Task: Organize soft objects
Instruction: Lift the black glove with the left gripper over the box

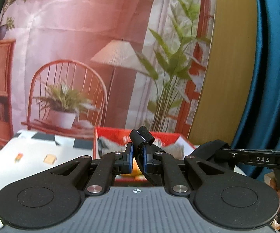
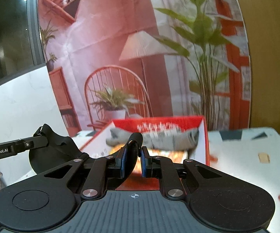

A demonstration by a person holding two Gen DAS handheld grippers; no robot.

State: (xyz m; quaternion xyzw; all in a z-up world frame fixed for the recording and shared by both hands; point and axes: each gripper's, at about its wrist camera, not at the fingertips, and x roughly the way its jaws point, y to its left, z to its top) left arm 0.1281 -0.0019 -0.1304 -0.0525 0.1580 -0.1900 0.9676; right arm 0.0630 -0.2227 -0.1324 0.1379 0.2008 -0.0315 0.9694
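Observation:
A black strap-like soft item point(image 1: 142, 137) is pinched between the blue pads of my left gripper point(image 1: 138, 155); its folded end sticks up above the fingertips. The same kind of black fabric point(image 2: 133, 145) is clamped in my right gripper point(image 2: 132, 155), a loop poking up past the pads. Both grippers hover in front of a red open box point(image 1: 165, 136), also in the right wrist view point(image 2: 204, 136). Rolled grey fabric point(image 2: 159, 137) lies inside the box, and shows in the left wrist view point(image 1: 110, 147).
The box stands on a white patterned tablecloth point(image 1: 33, 155) point(image 2: 256, 151). A printed backdrop of a pink room point(image 1: 81, 58) hangs behind. A blue curtain point(image 1: 272, 77) is at the right. The other gripper's body shows at each view's edge point(image 1: 256, 158) point(image 2: 13, 149).

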